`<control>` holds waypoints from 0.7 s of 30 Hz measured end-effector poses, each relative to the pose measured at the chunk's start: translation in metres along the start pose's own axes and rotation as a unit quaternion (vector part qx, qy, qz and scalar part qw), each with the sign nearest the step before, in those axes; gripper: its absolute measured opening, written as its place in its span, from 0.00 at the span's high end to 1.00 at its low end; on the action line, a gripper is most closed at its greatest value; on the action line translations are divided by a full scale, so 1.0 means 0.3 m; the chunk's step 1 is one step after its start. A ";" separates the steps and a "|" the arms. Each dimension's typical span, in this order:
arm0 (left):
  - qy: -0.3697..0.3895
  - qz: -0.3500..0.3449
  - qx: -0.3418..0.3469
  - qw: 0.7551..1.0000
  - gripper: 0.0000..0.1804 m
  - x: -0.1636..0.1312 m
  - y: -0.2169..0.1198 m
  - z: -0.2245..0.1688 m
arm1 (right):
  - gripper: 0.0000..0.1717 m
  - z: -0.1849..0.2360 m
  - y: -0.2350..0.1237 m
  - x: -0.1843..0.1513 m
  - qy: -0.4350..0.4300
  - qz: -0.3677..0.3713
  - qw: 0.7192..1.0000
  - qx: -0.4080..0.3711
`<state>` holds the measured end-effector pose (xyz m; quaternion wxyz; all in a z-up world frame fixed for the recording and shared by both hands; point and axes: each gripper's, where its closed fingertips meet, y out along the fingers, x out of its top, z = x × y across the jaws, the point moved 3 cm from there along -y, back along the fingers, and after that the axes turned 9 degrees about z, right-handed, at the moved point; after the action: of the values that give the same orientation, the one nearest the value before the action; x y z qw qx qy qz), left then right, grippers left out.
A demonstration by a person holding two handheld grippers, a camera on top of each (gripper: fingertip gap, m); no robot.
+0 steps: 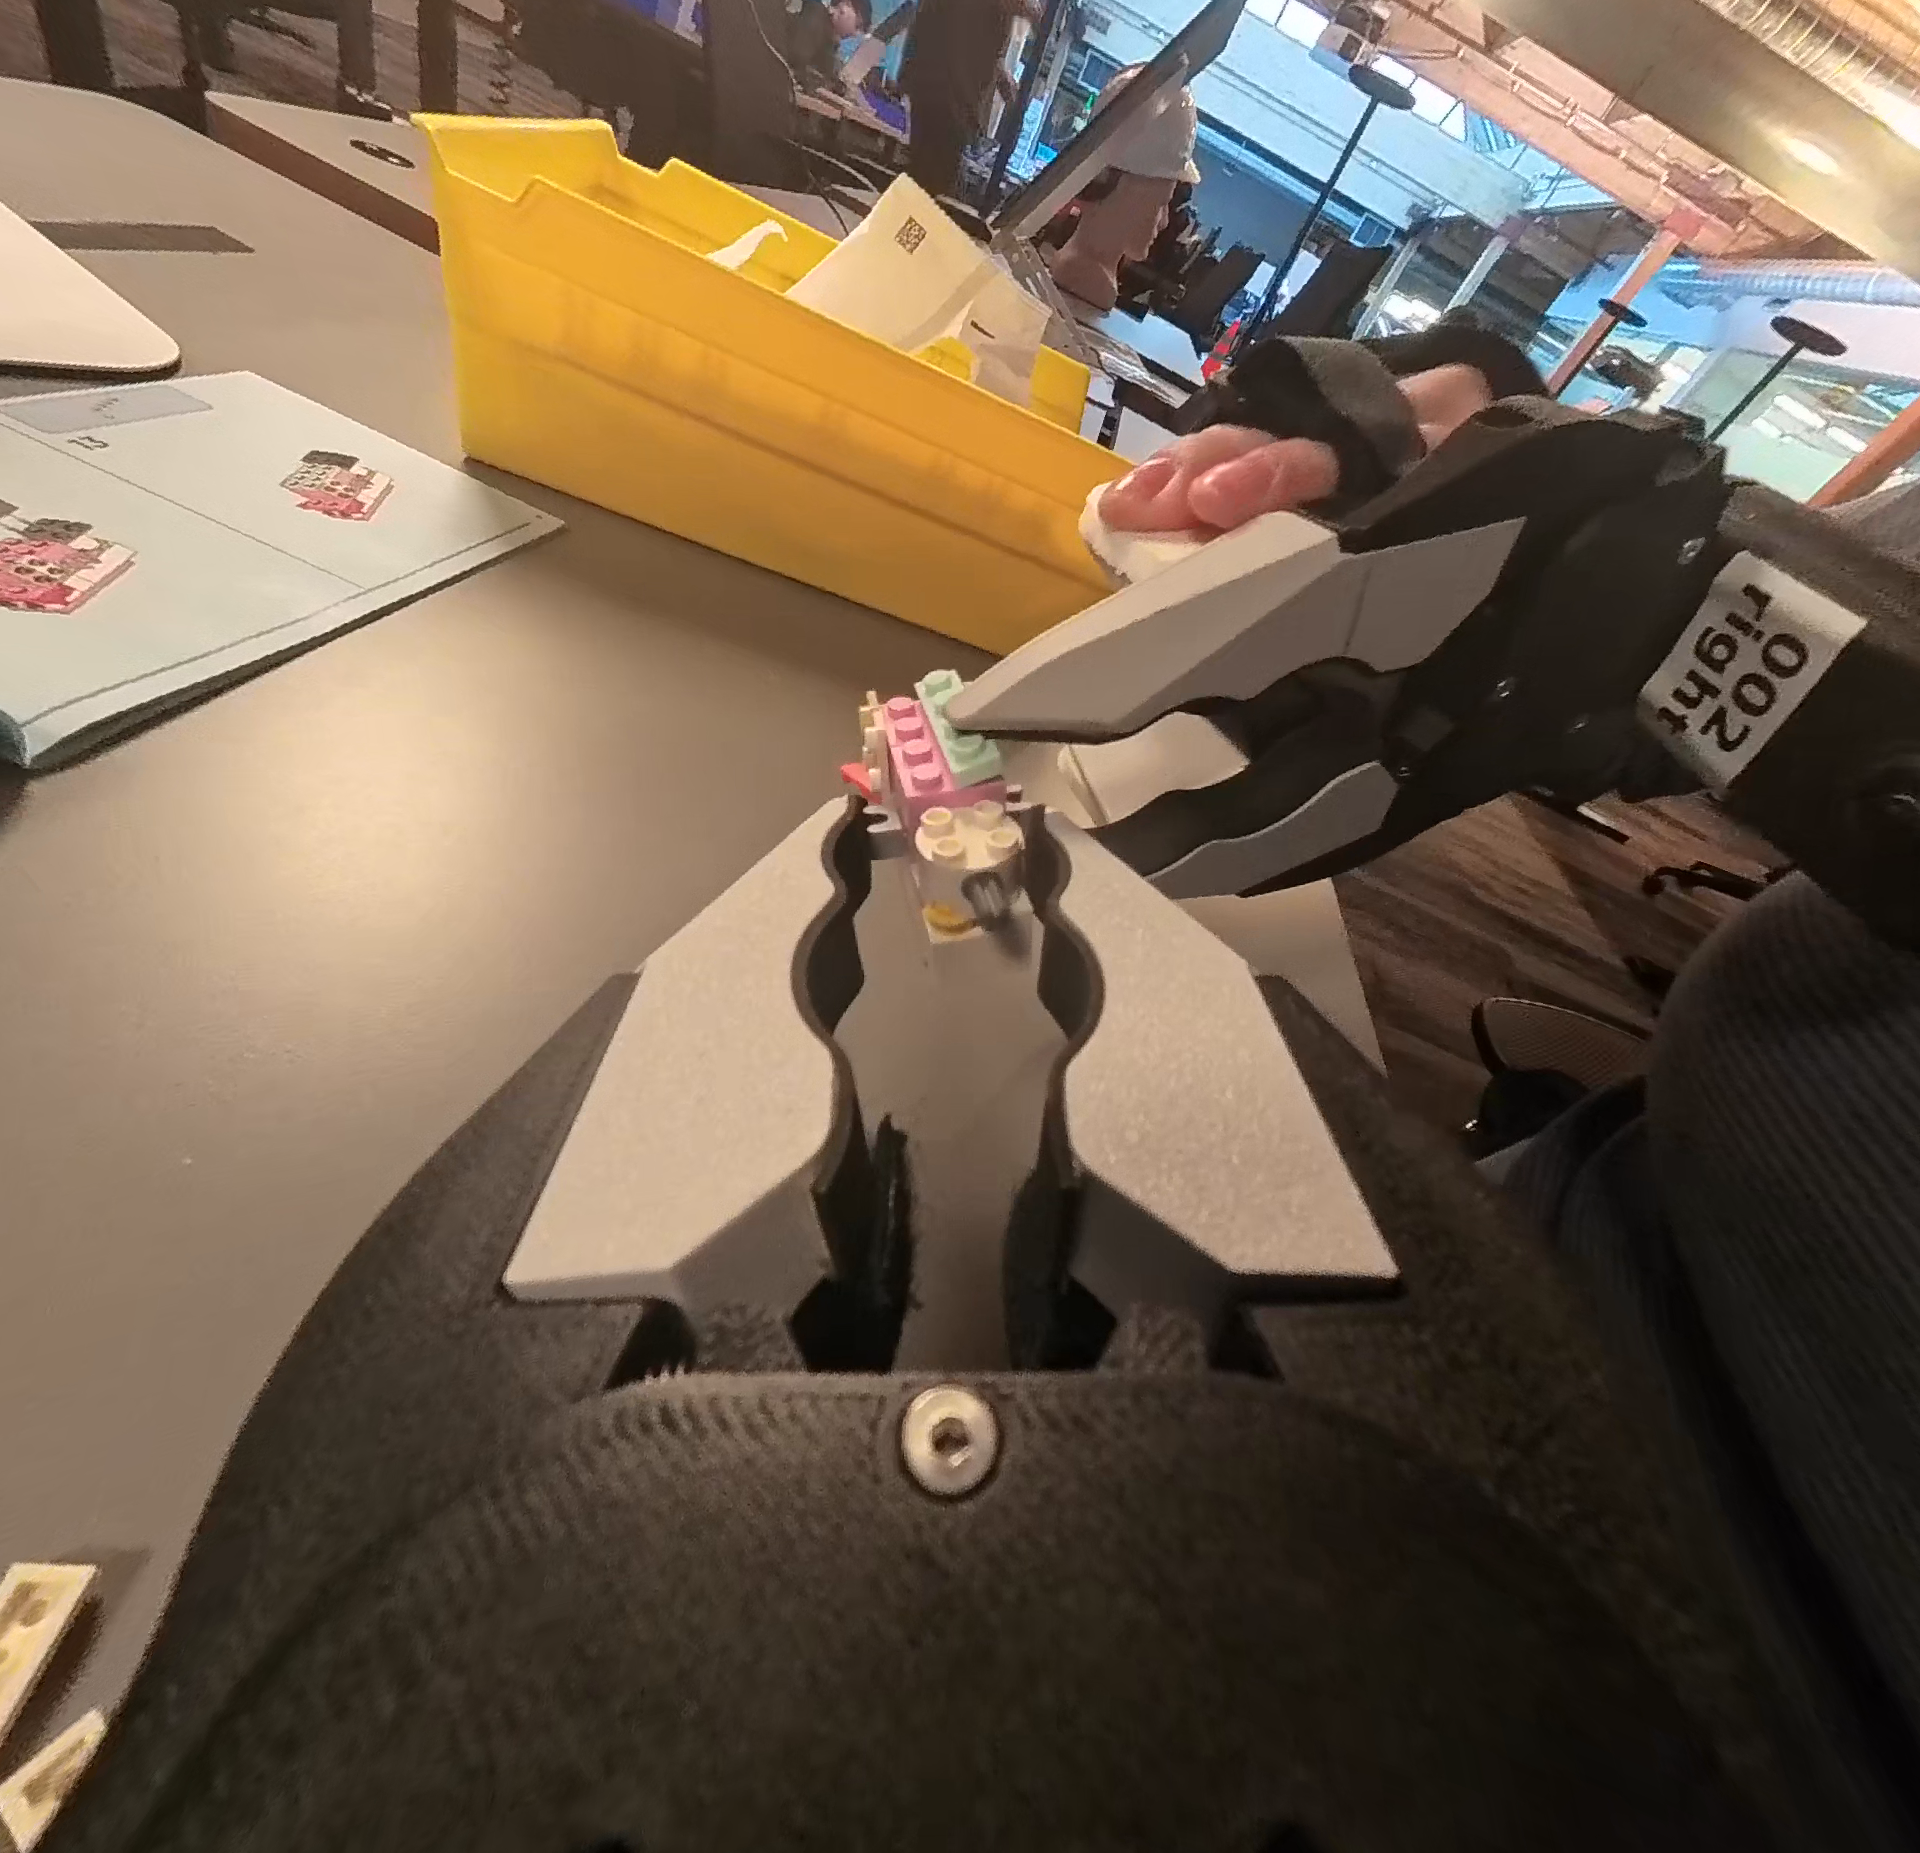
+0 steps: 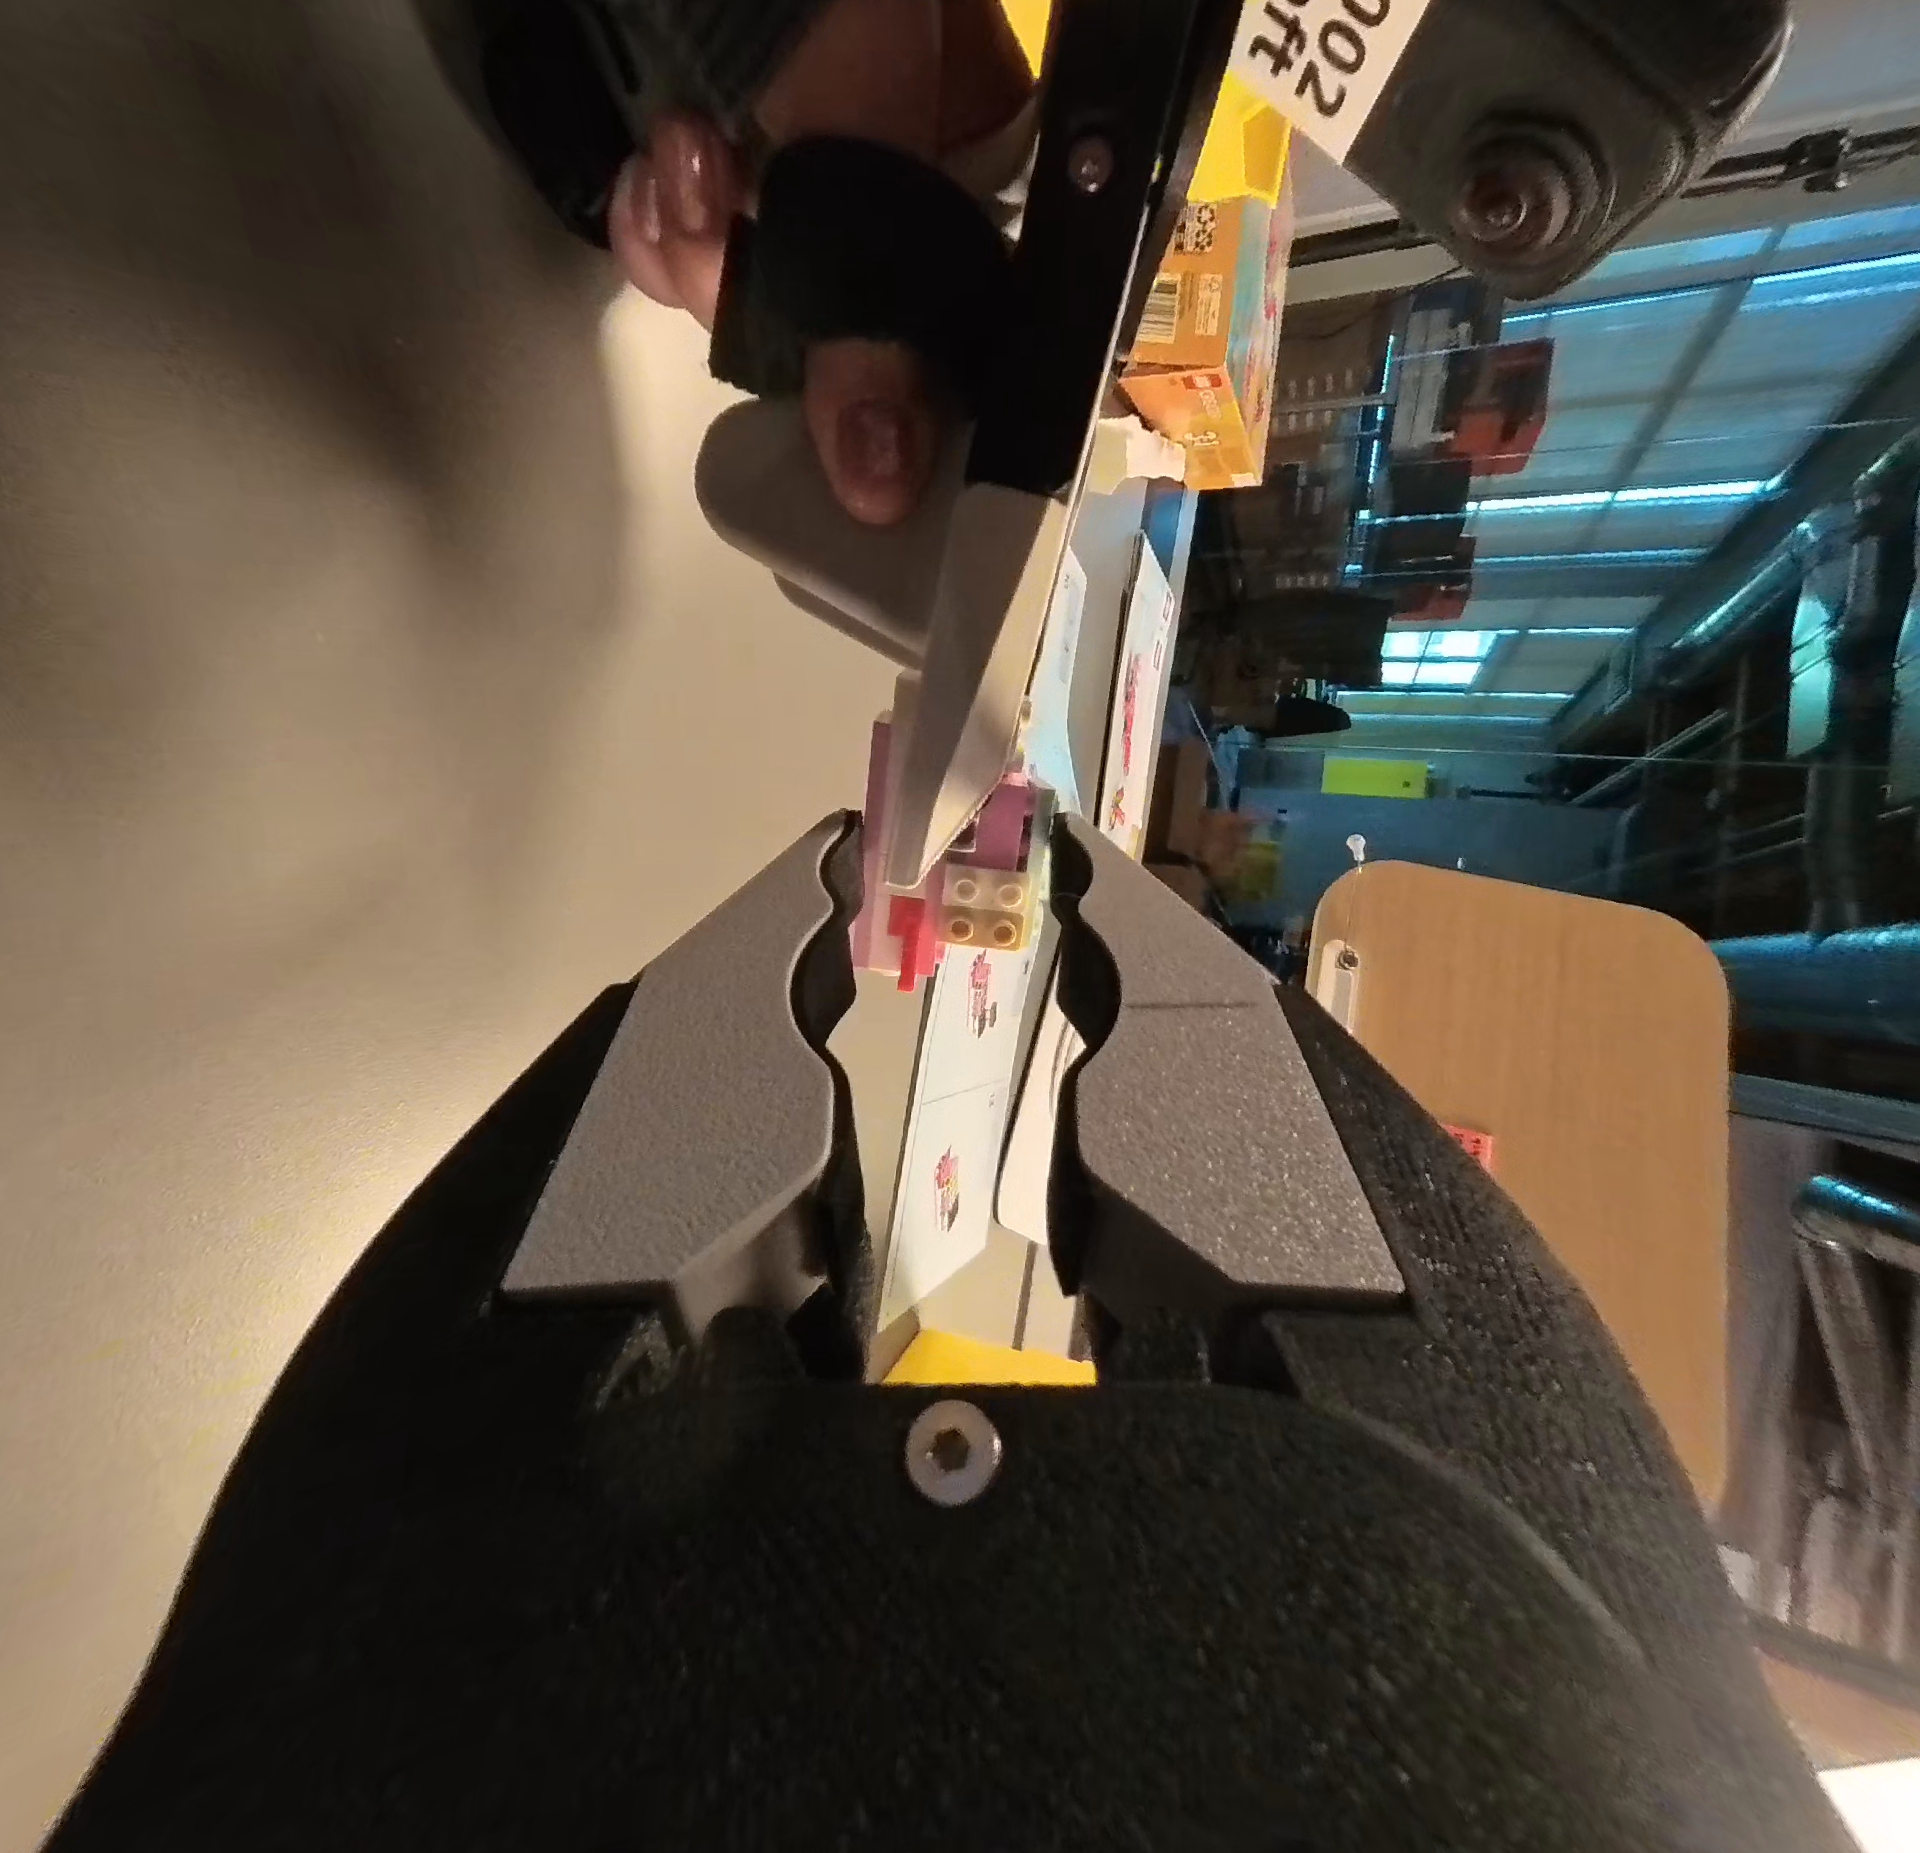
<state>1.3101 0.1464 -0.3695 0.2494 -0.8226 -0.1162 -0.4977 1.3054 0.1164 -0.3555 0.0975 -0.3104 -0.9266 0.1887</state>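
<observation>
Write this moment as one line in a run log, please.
left gripper: shut on brick model | right gripper: shut on same model | near: yellow bin, instruction booklet | surface: table

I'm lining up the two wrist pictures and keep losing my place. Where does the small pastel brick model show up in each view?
Left wrist view: brick model just above centre, at the left gripper fingertips, with the right gripper reaching in from the right.
Right wrist view: brick model at centre, between the right gripper's fingertips, partly behind a left-gripper finger coming down from above.
Shared landmark: the instruction booklet on the table.
</observation>
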 end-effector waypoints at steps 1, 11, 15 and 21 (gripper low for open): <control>0.000 0.000 -0.001 1.000 0.84 0.000 0.000 0.000 | 0.80 0.000 0.000 0.000 0.002 -0.002 1.000 0.001; -0.001 -0.003 -0.001 1.000 0.84 0.002 -0.004 0.004 | 0.75 0.002 -0.001 -0.002 0.016 -0.012 1.000 0.008; 0.001 -0.002 0.001 1.000 0.84 0.002 -0.003 0.003 | 0.73 0.003 0.009 -0.013 0.016 -0.005 1.000 0.013; 0.041 0.008 0.025 0.999 0.84 -0.001 -0.007 0.006 | 0.68 -0.025 -0.029 -0.017 0.124 -0.069 0.986 0.082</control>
<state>1.3103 0.1492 -0.3699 0.2787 -0.7958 -0.1119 -0.5258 1.3071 0.1091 -0.3454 0.2500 -0.2575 -0.9080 0.2164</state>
